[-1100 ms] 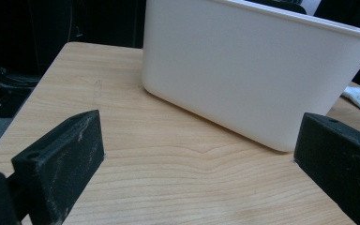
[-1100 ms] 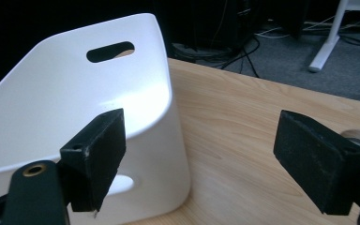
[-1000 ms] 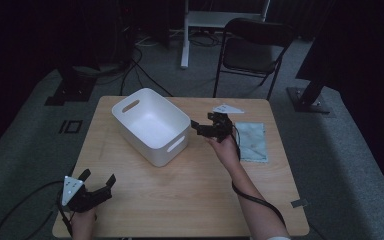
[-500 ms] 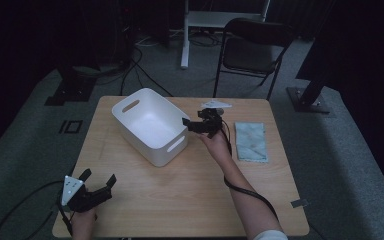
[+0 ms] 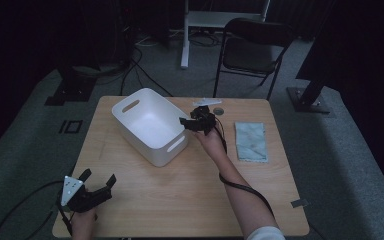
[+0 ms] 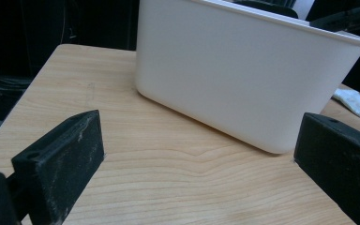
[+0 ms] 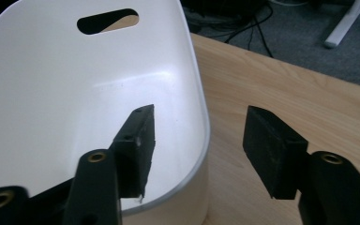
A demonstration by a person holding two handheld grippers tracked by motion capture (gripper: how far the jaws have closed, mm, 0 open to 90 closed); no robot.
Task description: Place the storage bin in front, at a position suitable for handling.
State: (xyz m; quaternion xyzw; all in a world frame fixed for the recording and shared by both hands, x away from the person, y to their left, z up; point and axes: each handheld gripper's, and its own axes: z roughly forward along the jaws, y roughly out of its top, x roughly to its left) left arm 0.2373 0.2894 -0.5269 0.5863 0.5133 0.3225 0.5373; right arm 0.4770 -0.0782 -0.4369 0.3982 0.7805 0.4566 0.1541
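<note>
Since the earlier frames the right gripper (image 5: 189, 121) has crossed to the white bin (image 5: 147, 125), jaws just closing and now straddling its rim, not yet pressing. That bin sits left of centre toward the tabletop's (image 5: 190, 200) far edge. Near the right edge lies a folded cloth (image 5: 250, 141). At the near-left corner the left gripper (image 5: 100, 180) rests wide open; bare wood lies between.
</note>
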